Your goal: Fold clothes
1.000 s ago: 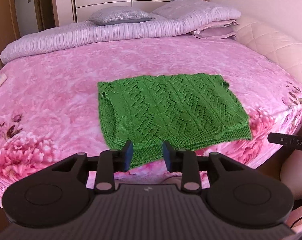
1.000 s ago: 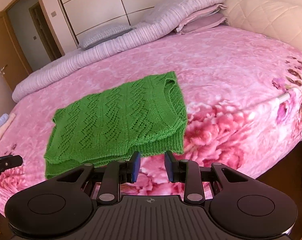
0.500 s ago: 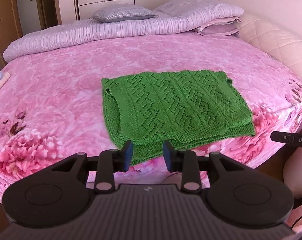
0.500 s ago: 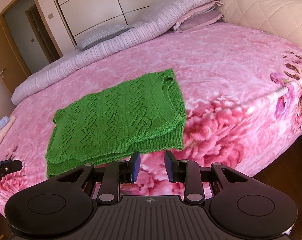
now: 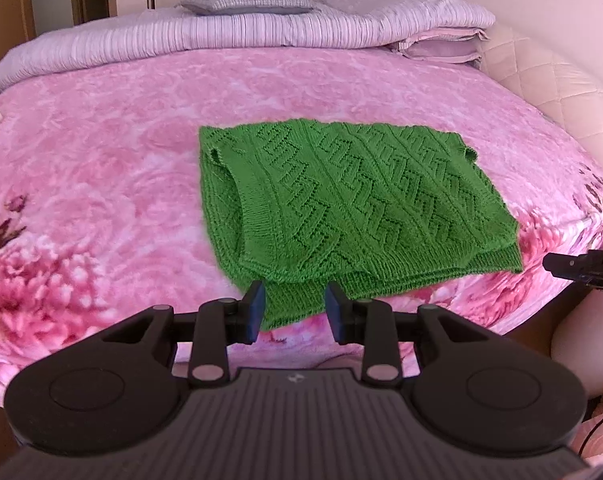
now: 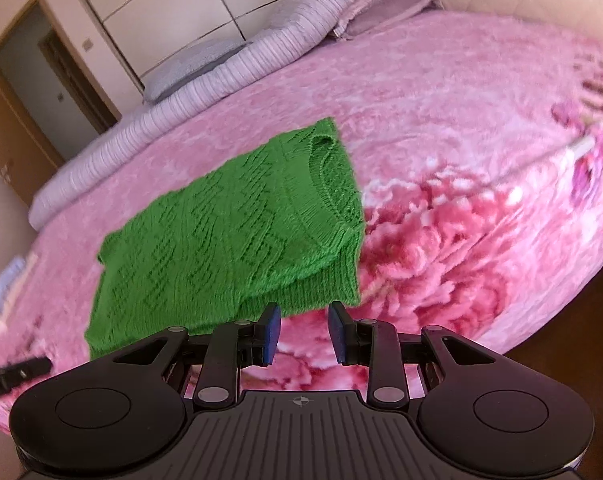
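Note:
A green knitted sweater (image 5: 349, 200) lies folded in half on the pink floral bedspread (image 5: 101, 168), near the bed's front edge. It also shows in the right wrist view (image 6: 237, 232), with its neckline at the right end. My left gripper (image 5: 295, 312) is open and empty, just in front of the sweater's near hem at its left part. My right gripper (image 6: 304, 330) is open and empty, just in front of the sweater's near right corner. The right gripper's tip (image 5: 581, 266) shows at the right edge of the left wrist view.
Pillows (image 5: 405, 4) and a rolled striped duvet (image 5: 181, 40) lie along the far side of the bed. A padded headboard (image 5: 549, 80) curves on the right. A door (image 6: 29, 92) and wardrobe stand beyond. Folded light cloth (image 6: 5, 284) lies at the bed's left edge.
Both grippers have moved closer to the sweater's near hem, and the right wrist view has tilted. Both stay open and empty.

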The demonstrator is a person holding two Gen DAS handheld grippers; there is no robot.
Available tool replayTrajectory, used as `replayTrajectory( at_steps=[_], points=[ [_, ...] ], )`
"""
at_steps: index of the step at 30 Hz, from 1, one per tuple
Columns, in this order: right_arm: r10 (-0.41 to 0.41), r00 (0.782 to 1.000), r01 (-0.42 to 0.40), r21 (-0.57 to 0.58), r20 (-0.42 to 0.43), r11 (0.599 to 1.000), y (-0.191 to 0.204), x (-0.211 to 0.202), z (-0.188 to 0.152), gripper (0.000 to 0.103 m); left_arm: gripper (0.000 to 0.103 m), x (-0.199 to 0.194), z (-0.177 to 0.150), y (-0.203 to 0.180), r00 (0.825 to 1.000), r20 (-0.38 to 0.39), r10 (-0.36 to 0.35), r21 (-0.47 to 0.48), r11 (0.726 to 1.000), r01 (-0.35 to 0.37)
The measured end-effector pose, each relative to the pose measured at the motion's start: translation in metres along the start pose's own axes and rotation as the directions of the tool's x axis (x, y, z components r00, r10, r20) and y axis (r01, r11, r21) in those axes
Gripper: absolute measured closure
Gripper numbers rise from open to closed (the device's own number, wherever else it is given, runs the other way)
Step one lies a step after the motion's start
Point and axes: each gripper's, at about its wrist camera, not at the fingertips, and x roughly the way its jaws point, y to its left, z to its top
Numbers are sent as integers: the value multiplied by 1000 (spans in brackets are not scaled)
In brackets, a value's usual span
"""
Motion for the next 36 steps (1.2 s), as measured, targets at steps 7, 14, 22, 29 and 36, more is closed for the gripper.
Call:
replayTrajectory(
  at_steps=[7,14,22,29,36],
  points=[
    [87,996,-85,81,-21,993,-28,33,34,73,74,51,37,-20,997,-28,-67,42,997,69],
    [224,975,-220,185,-1,958,-50,79,90,73,74,109,75,-44,989,-43,-143,48,988,145],
    [290,957,-282,175,-23,943,-58,136,116,86,74,147,96,-32,990,-56,-126,13,992,127],
    [291,956,-283,178,-23,943,-60,166,130,86,74,158,97,-22,988,-69,-139,-36,990,137],
    [358,934,-335,359,4,871,-92,185,136,86,74,159,100,-19,987,-65,-148,-56,988,144]
  ],
)
